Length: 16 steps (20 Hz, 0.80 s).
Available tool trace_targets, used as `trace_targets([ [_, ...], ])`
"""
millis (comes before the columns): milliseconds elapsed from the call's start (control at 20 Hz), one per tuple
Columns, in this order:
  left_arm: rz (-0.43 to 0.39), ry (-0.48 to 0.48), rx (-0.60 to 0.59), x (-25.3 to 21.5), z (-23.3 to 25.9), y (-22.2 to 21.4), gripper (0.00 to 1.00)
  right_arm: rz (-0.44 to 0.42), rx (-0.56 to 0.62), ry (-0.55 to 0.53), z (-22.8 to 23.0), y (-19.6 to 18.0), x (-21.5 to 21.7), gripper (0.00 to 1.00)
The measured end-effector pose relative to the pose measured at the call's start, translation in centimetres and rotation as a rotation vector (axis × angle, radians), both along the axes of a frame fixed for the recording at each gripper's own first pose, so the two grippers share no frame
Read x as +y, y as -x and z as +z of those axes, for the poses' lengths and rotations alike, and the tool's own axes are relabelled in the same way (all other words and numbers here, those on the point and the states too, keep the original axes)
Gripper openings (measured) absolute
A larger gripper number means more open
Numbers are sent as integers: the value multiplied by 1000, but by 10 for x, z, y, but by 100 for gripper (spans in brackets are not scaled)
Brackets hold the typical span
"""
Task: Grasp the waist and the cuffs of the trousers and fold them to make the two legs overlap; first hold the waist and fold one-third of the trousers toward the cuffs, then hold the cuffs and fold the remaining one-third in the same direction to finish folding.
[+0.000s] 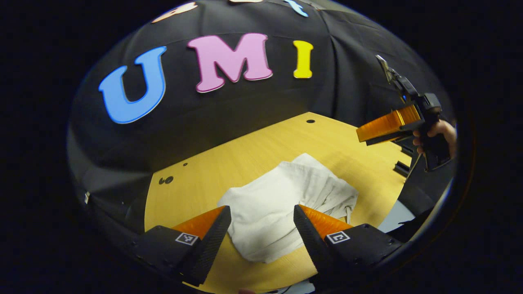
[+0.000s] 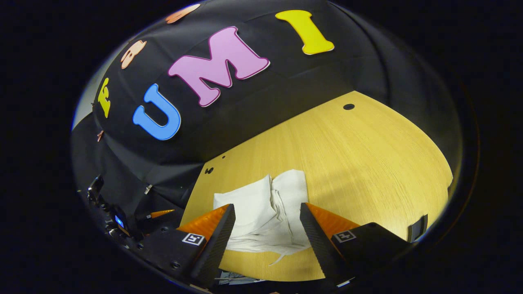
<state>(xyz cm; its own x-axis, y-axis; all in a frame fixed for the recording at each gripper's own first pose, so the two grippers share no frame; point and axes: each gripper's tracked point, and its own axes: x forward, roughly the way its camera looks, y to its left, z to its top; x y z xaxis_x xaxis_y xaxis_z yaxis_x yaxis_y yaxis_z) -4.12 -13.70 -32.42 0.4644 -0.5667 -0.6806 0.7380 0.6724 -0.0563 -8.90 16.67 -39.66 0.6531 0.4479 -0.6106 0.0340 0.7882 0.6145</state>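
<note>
1. Trousers (image 1: pixel 282 200) are what I see first: a pale, folded bundle lying on the wooden desk (image 1: pixel 253 151), with creases and a loose drawstring trailing at one edge.
2. From the left gripper view, my left tongs (image 1: pixel 261 228) hang above the near part of the bundle, fingers spread wide with cloth showing between them; they grip nothing and I see no contact with the fabric.
3. From the right gripper view, my right tongs (image 2: pixel 267 228) are likewise wide apart over the near edge of the trousers (image 2: pixel 265 212), holding nothing.
4. Farther off in the left gripper view, at the right, the right tongs (image 1: pixel 359 136) show again, raised well above the desk and held by a hand (image 1: pixel 435 132); from this side I cannot tell how far they gape.
5. Desk surface (image 2: pixel 367 163) beyond the bundle has a few small dark holes near its far edge.
6. No containers are involved; the trousers sit directly on the desk.
</note>
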Motion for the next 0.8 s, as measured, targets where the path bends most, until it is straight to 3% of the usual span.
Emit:
trace_targets([
  [350, 214, 44, 74, 45, 24, -23, 98, -5, 7, 104, -19, -27, 10, 98],
  [550, 261, 25, 28, 69, 36, -31, 98, 30, 60, 129, -28, -21, 14, 98],
  [750, 285, 20, 37, 88, 31, -22, 98, 13, 57, 157, -24, -30, 20, 98],
  [800, 295, 23, 42, 91, 30, -20, 98, 13, 58, 158, -23, -30, 23, 84],
])
